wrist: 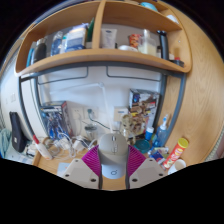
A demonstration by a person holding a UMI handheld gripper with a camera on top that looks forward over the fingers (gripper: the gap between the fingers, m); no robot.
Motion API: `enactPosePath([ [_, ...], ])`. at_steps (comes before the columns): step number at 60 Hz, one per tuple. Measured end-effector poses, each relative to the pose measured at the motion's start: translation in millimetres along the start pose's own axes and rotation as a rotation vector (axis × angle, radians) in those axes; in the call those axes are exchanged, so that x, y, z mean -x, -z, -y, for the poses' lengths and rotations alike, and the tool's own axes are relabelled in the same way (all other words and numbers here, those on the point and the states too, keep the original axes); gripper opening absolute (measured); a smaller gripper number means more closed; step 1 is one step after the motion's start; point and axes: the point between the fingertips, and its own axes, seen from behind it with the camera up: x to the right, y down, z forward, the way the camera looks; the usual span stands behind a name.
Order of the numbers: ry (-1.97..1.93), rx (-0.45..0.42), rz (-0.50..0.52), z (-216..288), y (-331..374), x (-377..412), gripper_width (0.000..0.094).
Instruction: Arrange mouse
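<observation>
We see our gripper (pixel 113 163) low down in front of us, with its two fingers pointing out over a wooden desk (pixel 50 160). Each finger has a pink pad (pixel 92 160) on its inside face. The fingers stand apart with a clear gap, and nothing sits between them, so the gripper is released and holds nothing. We cannot find the mouse anywhere here; the desk is crowded with small things, and many are too tiny for us to tell what they are. Just ahead of the fingers the desk has a messy heap of little items. Off to the right side of the fingers lies a tall tube can (pixel 176 152) in yellow and red, tilted over. Near it stands a blue bottle (pixel 163 130). Beyond the fingers we see a white wall (pixel 95 95) at the back of the desk, and some thin wires (pixel 100 128) hang or stand in front of it. On the left side of the desk there are more small things and some dark ones, but we cannot tell what they are. High above the desk runs a wooden shelf (pixel 100 60) that goes from one side to the other. On the shelf stand boxes, jars (pixel 148 41) and other things in a row.
</observation>
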Motion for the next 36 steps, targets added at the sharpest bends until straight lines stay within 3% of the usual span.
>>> enactPosePath([
  [5,0.018,-0.009,0.04,6.5,-0.1,45.2,0.0305],
  [12,0.017,0.038,0.126,-22.6,-21.0,114.1,0.0305],
  [23,0.043,0.189,0.2,-121.4,-81.0,191.6,0.0304],
  [36,0.1,0.354,0.185,-229.9,-131.5,214.7,0.0303],
])
